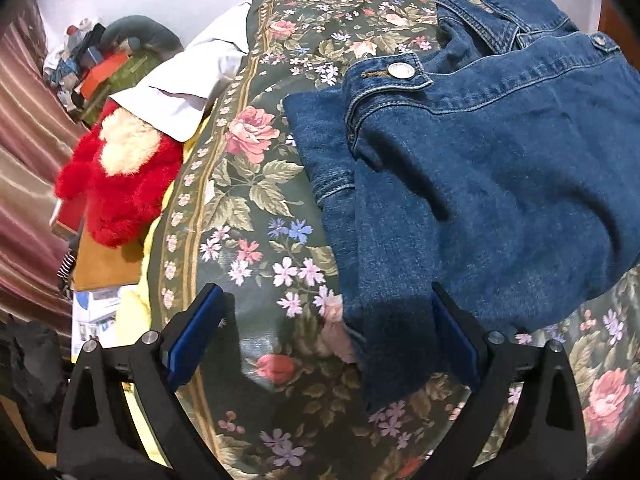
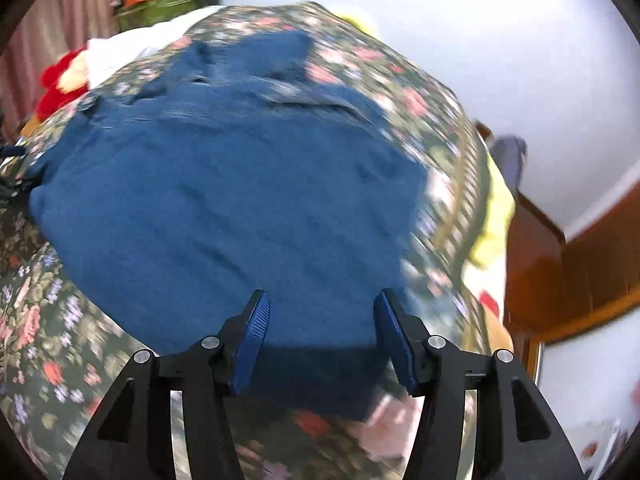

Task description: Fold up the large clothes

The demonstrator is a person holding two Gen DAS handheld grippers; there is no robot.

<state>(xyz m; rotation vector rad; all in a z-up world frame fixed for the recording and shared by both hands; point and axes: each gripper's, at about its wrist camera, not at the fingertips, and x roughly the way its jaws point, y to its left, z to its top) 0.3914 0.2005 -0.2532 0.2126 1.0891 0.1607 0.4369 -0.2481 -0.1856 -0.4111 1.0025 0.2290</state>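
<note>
A blue denim jacket (image 1: 500,168) lies partly folded on a dark green floral bedspread (image 1: 256,216). Its cuff with a metal button (image 1: 401,69) lies on top, and a sleeve (image 1: 384,320) runs down toward my left gripper (image 1: 326,308). That gripper is open and empty, and its right finger rests at the sleeve's edge. In the blurred right wrist view the jacket (image 2: 224,208) fills the middle. My right gripper (image 2: 320,312) is open and empty, just over the jacket's near edge.
A red and cream plush toy (image 1: 120,176), a white cloth (image 1: 188,80) and boxes lie left of the bed. Striped curtains (image 1: 24,128) hang at far left. A wooden headboard or cabinet (image 2: 568,272) stands at the right, and a yellow sheet (image 2: 496,208) shows along the bed's edge.
</note>
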